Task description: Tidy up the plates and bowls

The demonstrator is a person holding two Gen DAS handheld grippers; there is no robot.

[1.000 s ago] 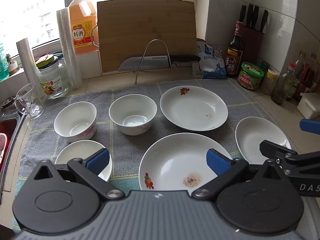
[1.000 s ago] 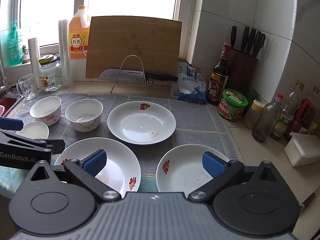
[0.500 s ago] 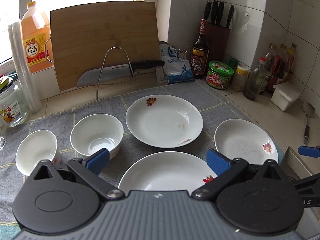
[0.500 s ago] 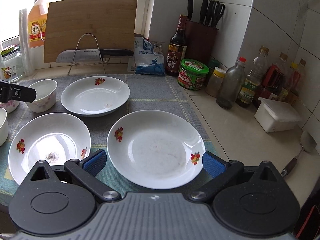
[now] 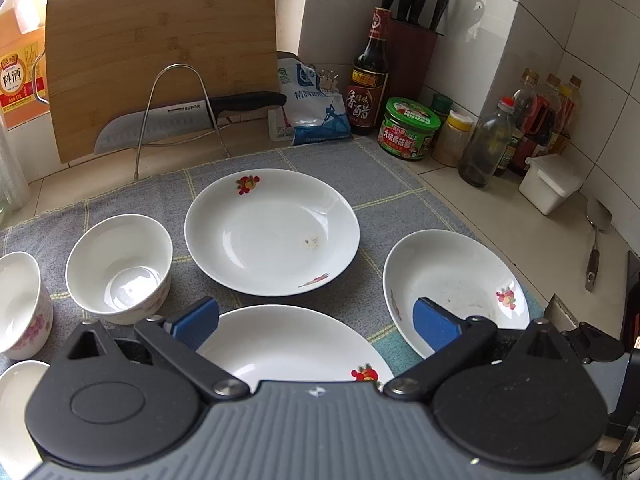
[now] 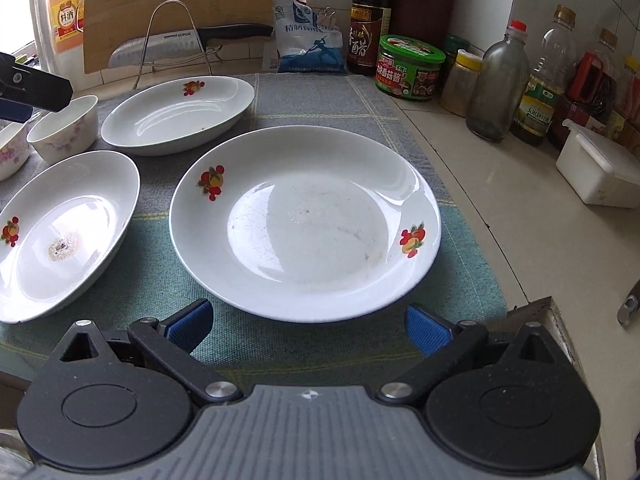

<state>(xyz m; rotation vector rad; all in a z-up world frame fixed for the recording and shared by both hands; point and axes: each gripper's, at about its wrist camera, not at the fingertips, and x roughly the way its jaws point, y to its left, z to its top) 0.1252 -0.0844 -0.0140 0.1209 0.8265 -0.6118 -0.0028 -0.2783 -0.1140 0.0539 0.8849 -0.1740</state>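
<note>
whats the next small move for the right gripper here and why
Probably ease the right gripper forward and down to the near rim of the right-hand plate. Its jaws are open, empty and just short of that rim, the plate lies alone on the cloth, and nothing is stacked yet.

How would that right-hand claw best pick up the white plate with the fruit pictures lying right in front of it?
Probably by the near rim. The plate lies flat on the cloth with its sloped edge raised, facing the open right gripper, so one finger could slip under and one over, coming in low from the front.
</note>
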